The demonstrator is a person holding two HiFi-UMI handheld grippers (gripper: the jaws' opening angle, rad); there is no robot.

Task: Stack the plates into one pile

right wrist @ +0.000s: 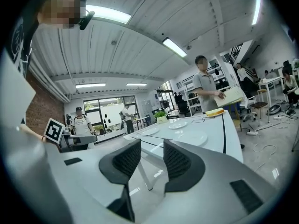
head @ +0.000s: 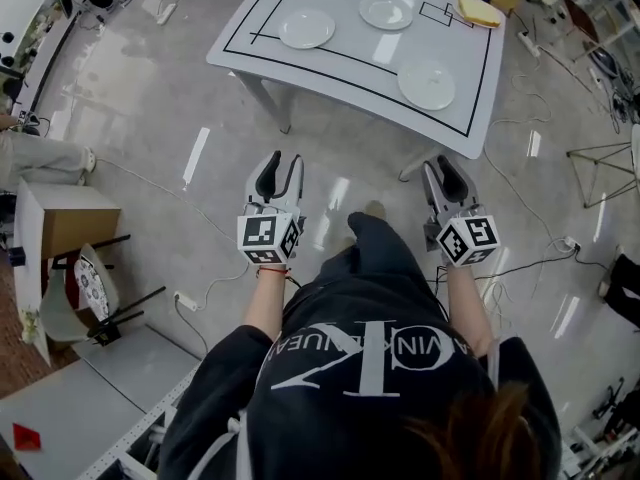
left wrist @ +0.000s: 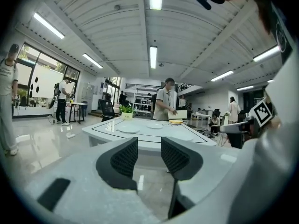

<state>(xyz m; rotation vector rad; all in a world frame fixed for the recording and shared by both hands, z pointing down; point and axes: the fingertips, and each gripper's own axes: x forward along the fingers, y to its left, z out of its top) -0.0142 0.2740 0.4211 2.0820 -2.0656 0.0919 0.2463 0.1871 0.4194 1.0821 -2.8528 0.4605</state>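
Note:
Three white plates lie apart on a white table (head: 250, 53) with black lines: one far left (head: 306, 28), one far middle (head: 386, 11), one near right (head: 427, 84). Both grippers hang over the floor, short of the table's near edge and pointing at it. My left gripper (head: 281, 171) is open with nothing between its jaws. My right gripper (head: 445, 173) is also open and empty. Past the left gripper (left wrist: 149, 155) its own view shows the plates (left wrist: 128, 129) on the table. The near right plate (right wrist: 191, 138) lies beyond the right gripper (right wrist: 152, 160).
A yellow object (head: 478, 10) lies on the table's far right corner, where a person (right wrist: 205, 85) stands. Cables (head: 215, 283) run over the glossy floor. A brown box (head: 62, 223) and a stand are at the left. Other people and desks are further off.

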